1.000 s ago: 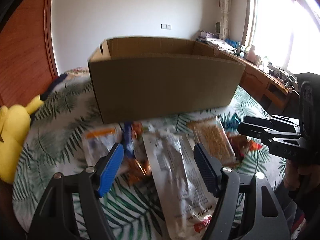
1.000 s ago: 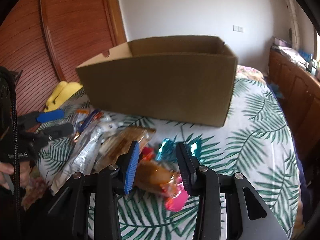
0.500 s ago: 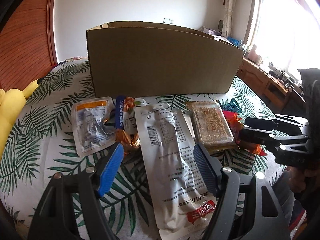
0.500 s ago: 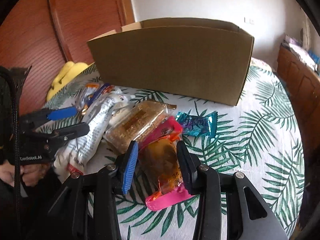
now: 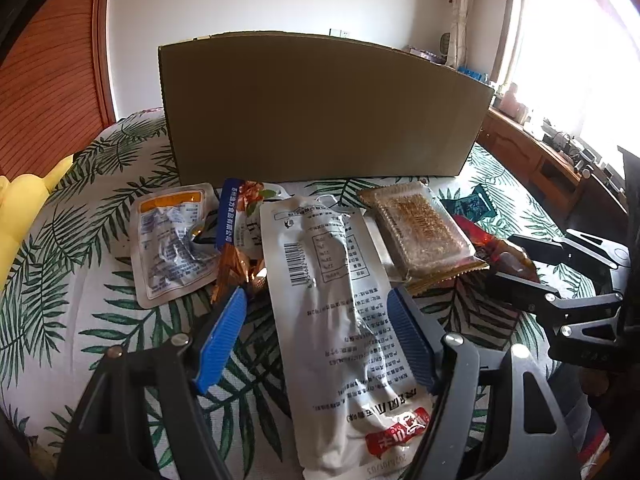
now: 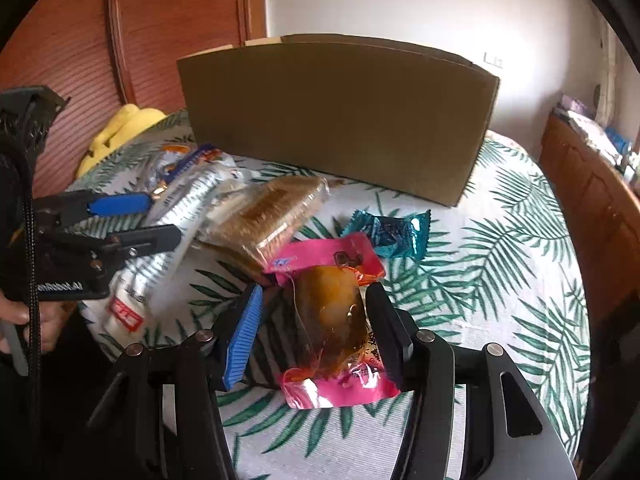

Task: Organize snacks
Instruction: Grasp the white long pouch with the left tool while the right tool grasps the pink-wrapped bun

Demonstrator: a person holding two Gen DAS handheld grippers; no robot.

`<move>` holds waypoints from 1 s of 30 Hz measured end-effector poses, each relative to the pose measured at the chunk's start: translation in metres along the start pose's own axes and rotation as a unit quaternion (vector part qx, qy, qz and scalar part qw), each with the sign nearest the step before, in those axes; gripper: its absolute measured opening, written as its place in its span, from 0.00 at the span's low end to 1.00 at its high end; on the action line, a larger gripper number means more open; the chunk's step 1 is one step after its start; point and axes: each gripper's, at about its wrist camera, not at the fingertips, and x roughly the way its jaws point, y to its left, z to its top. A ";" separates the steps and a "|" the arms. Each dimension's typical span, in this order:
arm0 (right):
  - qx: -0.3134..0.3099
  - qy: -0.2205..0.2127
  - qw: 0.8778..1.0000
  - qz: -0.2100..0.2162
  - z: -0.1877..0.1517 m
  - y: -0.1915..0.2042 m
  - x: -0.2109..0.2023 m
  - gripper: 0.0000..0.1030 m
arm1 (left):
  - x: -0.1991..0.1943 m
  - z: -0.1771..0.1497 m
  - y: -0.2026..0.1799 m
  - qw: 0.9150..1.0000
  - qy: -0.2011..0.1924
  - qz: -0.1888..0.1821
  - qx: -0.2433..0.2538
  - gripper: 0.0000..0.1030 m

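Your left claw (image 5: 316, 320) is hanging wide open astride the long white packet (image 5: 340, 320) on the leaf-print bed (image 5: 72, 280), pads clear of its edges. Your right claw (image 6: 314, 320) is standing open around the pink-edged pouch (image 6: 332, 320), its dark pad close against the wrapper, gripping nothing. Just beyond, the brown cracker pack (image 6: 268, 212) is lying against the white packet, the teal candy (image 6: 390, 232) sitting beside the pouch. Farthest back, the cardboard box (image 5: 320, 112) is standing upright on the bed
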 end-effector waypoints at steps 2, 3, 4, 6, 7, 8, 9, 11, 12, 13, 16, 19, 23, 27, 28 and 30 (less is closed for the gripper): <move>-0.006 -0.002 1.000 -0.007 -0.002 0.001 0.001 0.53 | 0.003 -0.001 0.000 1.000 0.004 0.004 -0.002 0.74; -0.007 -0.003 1.000 -0.009 -0.002 0.001 0.001 0.53 | 0.003 -0.001 0.001 1.000 0.003 0.003 -0.005 0.74; -0.006 -0.004 1.000 -0.011 -0.002 0.000 0.002 0.53 | 0.004 0.000 0.001 1.000 0.004 0.003 -0.007 0.74; -0.003 -0.007 1.000 -0.013 0.000 -0.002 0.004 0.56 | 0.004 0.000 0.000 1.000 0.005 0.005 -0.006 0.75; 0.000 -0.008 1.000 -0.013 0.001 -0.004 0.004 0.57 | 0.005 0.000 0.000 1.000 0.007 0.006 -0.005 0.77; 0.004 -0.009 1.000 -0.014 0.000 -0.006 0.005 0.57 | 0.005 0.000 0.000 1.000 0.008 0.006 -0.005 0.77; 0.007 -0.011 1.000 -0.015 0.000 -0.007 0.006 0.58 | 0.006 0.000 0.000 1.000 0.010 0.004 -0.006 0.78; 0.012 -0.012 1.000 -0.019 -0.002 -0.010 0.008 0.58 | 0.007 0.001 -0.001 1.000 0.012 0.001 -0.011 0.79; 0.013 -0.012 1.000 -0.021 -0.002 -0.010 0.009 0.58 | 0.007 0.001 -0.001 1.000 0.012 0.001 -0.010 0.79; 0.013 -0.012 1.000 -0.023 -0.003 -0.010 0.009 0.58 | 0.008 0.001 -0.002 1.000 0.014 0.000 -0.010 0.79; 0.012 -0.011 0.999 -0.030 -0.004 -0.008 0.011 0.58 | 0.010 0.003 -0.004 1.000 0.016 0.004 -0.005 0.80; 0.014 -0.015 0.999 -0.037 -0.006 -0.007 0.011 0.58 | 0.013 0.003 -0.006 1.000 0.018 0.009 0.001 0.82; 0.028 -0.017 0.999 -0.032 -0.006 -0.011 0.010 0.58 | 0.016 0.005 -0.007 1.000 0.024 0.012 0.002 0.84; 0.041 -0.016 0.999 -0.032 -0.005 -0.015 0.011 0.58 | 0.014 0.006 -0.004 0.999 0.029 -0.001 -0.015 0.84; 0.044 -0.012 0.998 -0.032 -0.005 -0.016 0.012 0.58 | 0.014 0.006 -0.003 0.999 0.029 -0.002 -0.018 0.84; 0.044 -0.010 0.998 -0.035 -0.005 -0.015 0.013 0.58 | 0.014 0.007 -0.003 0.999 0.029 -0.002 -0.018 0.84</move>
